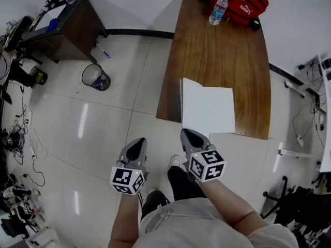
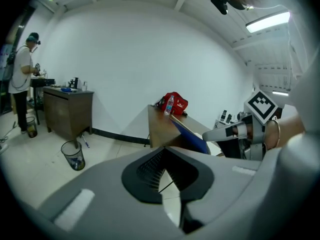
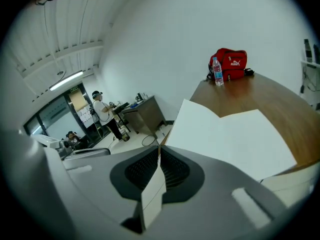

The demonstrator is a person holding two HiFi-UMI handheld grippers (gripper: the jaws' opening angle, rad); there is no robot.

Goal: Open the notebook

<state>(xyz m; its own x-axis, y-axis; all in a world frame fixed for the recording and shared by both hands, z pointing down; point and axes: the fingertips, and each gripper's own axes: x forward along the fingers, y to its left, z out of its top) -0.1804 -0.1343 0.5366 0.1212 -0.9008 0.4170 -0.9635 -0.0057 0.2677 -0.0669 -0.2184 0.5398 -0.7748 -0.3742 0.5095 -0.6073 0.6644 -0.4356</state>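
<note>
The notebook (image 1: 207,110) lies at the near edge of the brown wooden table (image 1: 222,56), white pages showing. My right gripper (image 1: 192,135) is shut on its lifted blue cover at the near left corner. In the right gripper view the white inner side of the cover (image 3: 240,134) runs up from between the shut jaws of the right gripper (image 3: 159,166). The left gripper view shows the cover's blue outside (image 2: 192,136), tilted up. My left gripper (image 1: 135,148) hangs over the floor to the table's left, apart from the notebook. This left gripper (image 2: 162,171) is shut and holds nothing.
A water bottle (image 1: 218,9) and a red bag (image 1: 239,1) sit at the table's far end. A mesh waste bin (image 1: 95,77) and a dark desk (image 1: 62,25) stand on the tiled floor to the left. A person (image 2: 22,84) stands by that desk. Cables lie along the left wall.
</note>
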